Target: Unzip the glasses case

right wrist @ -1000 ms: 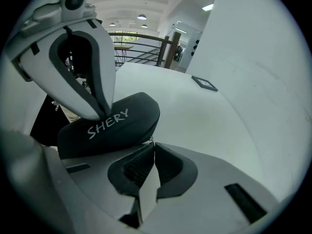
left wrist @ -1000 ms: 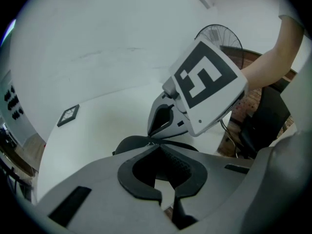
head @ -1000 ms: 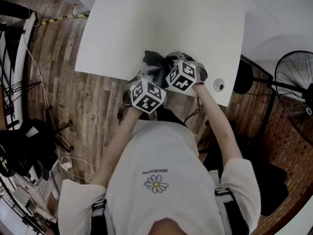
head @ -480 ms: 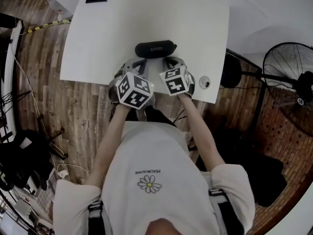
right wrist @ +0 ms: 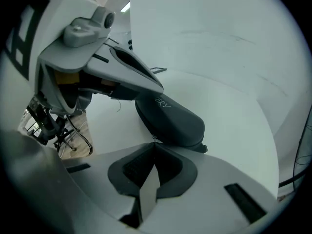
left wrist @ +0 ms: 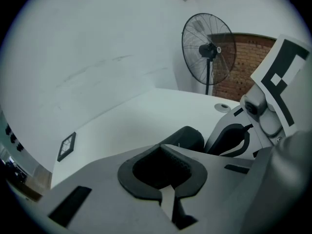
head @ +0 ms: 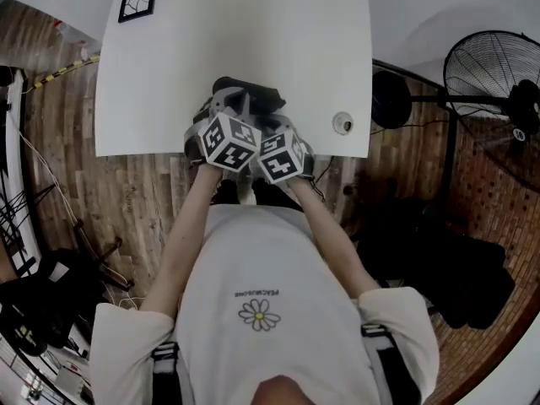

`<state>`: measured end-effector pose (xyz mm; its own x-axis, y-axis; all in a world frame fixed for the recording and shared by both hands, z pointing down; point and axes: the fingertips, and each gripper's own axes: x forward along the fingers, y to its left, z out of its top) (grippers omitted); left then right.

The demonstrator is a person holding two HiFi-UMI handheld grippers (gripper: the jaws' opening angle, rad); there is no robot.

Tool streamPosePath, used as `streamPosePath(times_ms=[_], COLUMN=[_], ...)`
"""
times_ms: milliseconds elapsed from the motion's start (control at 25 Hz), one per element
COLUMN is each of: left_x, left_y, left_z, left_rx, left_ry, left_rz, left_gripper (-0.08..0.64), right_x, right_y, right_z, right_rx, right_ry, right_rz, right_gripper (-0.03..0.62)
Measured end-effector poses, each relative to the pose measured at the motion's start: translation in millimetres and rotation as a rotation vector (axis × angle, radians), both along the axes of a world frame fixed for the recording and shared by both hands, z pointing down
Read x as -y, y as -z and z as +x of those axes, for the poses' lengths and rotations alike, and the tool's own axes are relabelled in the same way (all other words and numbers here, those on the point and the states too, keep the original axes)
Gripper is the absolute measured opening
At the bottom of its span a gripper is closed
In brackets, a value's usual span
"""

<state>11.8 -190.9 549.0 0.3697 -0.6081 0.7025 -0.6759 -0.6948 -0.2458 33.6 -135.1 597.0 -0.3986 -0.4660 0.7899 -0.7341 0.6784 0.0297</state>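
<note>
- Directly ahead of the right gripper (right wrist: 153,144) the glasses case (right wrist: 170,118) is seen lying on the white table (head: 253,24): a dark, smooth, rounded oblong with pale lettering printed on its upper side.
- A seam is seen running along the case's near edge, and a small zip pull (right wrist: 154,139) shows at the point of that edge closest to the right gripper's tips.
- The right gripper's jaws are drawn together, and their tips are closed on the zip pull.
- The left gripper (left wrist: 161,149) is held with its jaws brought together too; nothing is seen between them, and the case's rounded end is seen just beyond their tips, slightly to the right.
- From the right gripper's side, the left gripper is seen reaching in from the upper left, with its long jaws laid over the far end of the case; whether they press on it cannot be made out.
- From the head view, both bare forearms are stretched forward from the torso and angled inward, so that the two marker cubes are brought side by side at the table's near edge, the left one a little further forward.
- Most of the case is covered by the grippers in that view; only its far side is shown past them.
- Beyond the left gripper, well apart from it, a standing fan (left wrist: 208,50) is seen against a brick wall.
</note>
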Motion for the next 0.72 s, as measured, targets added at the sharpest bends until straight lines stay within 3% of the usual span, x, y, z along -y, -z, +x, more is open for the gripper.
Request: streamPosePath(times_ms=[160,360,440,720], left_x=[-2.9,-4.6,-4.4,1.1], left_y=[-1.0,-0.5,-0.4,-2.0], left_z=[2.1,1.4,3.0,4.7], left_rx=[-0.010,-0.016,-0.011,-0.005], left_ry=[-0.024,-0.009,-0.019,-0.016], left_rz=[-0.018,-0.016,-0.019,-0.028], left_gripper=[0.013,0.012,0.012,0.012], right_x=[-0.7,8.0,17.4,53.4], right_y=[-2.4,-0.6,1.7,1.8], right_z=[12.9,53.5,62.3,65.4], right_rx=[-0.006,-0.097,-0.146,-0.283], right_ry=[-0.020,-0.030,0.023,0.342], right_rz=[-0.007,0.025,0.046,0.048], right_gripper=[0.008,0.008,0.008,0.008])
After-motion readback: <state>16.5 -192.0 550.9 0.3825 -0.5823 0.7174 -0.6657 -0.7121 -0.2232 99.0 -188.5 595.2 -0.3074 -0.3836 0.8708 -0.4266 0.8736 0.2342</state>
